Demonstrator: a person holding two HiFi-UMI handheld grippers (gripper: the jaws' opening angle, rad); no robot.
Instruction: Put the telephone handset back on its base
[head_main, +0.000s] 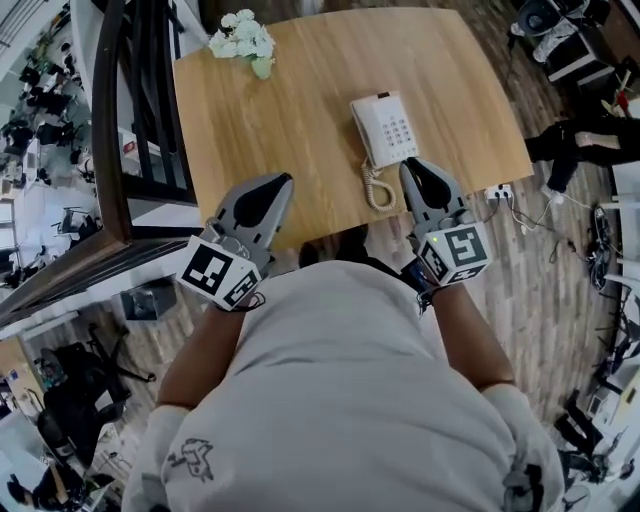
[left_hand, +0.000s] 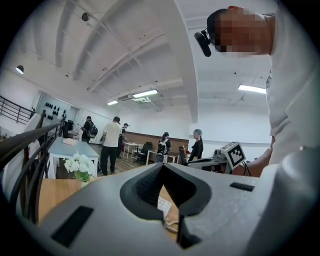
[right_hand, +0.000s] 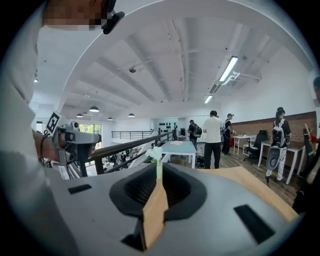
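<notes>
A white telephone (head_main: 388, 128) with a keypad lies on the wooden table (head_main: 300, 120), near its front right. The handset appears to rest along the base's left side. Its coiled cord (head_main: 376, 187) loops toward the table's front edge. My right gripper (head_main: 410, 165) hangs just short of the phone's near end; in the right gripper view (right_hand: 159, 165) a thin slit stays between its jaws, with only table wood behind. My left gripper (head_main: 285, 180) hovers over the front edge to the phone's left. In its own view (left_hand: 162, 165) the tips meet, holding nothing, with the cord (left_hand: 170, 225) behind.
White flowers (head_main: 243, 40) stand at the table's far left corner. A dark railing (head_main: 120, 120) runs along the table's left side over a drop. A power strip (head_main: 498, 192) and cables lie on the floor at right. People stand far off (right_hand: 215, 137).
</notes>
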